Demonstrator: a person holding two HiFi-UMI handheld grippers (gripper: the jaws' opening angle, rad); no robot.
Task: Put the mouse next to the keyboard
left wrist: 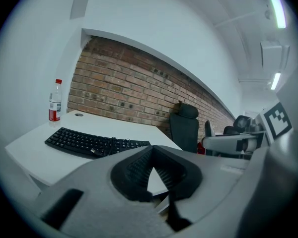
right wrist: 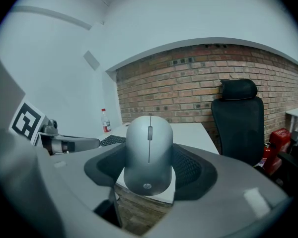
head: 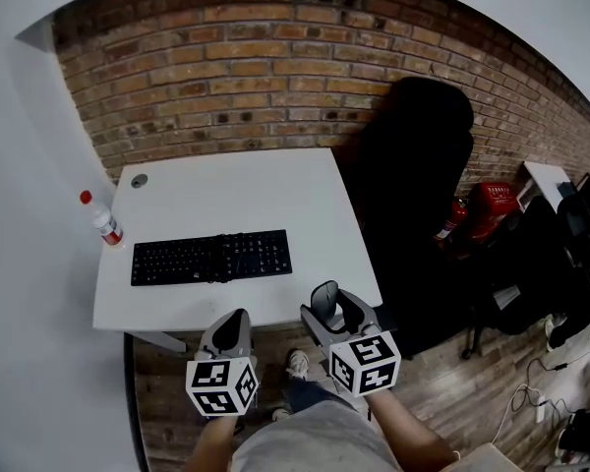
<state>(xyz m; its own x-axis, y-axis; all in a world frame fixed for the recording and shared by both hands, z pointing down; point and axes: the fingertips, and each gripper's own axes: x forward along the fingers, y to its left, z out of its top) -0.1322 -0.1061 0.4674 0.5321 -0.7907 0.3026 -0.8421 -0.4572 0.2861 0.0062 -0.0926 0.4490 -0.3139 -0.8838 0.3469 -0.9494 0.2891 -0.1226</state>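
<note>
Your right gripper [head: 336, 303] is clamped on the grey mouse [right wrist: 149, 152], holding it just off the near edge of the white table [head: 236, 185], apart from the black keyboard [head: 211, 257]. Your left gripper [head: 234, 323] hangs beside it, jaws closed on nothing

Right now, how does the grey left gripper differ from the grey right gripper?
The right gripper is shut on a silver computer mouse; the left gripper holds nothing, its jaws meeting at the tips. The left gripper sits in front of the black keyboard's right end, while the right gripper is past that end, nearer the white desk's right corner. Both are grey, carry a marker cube and point toward the brick wall.
</note>
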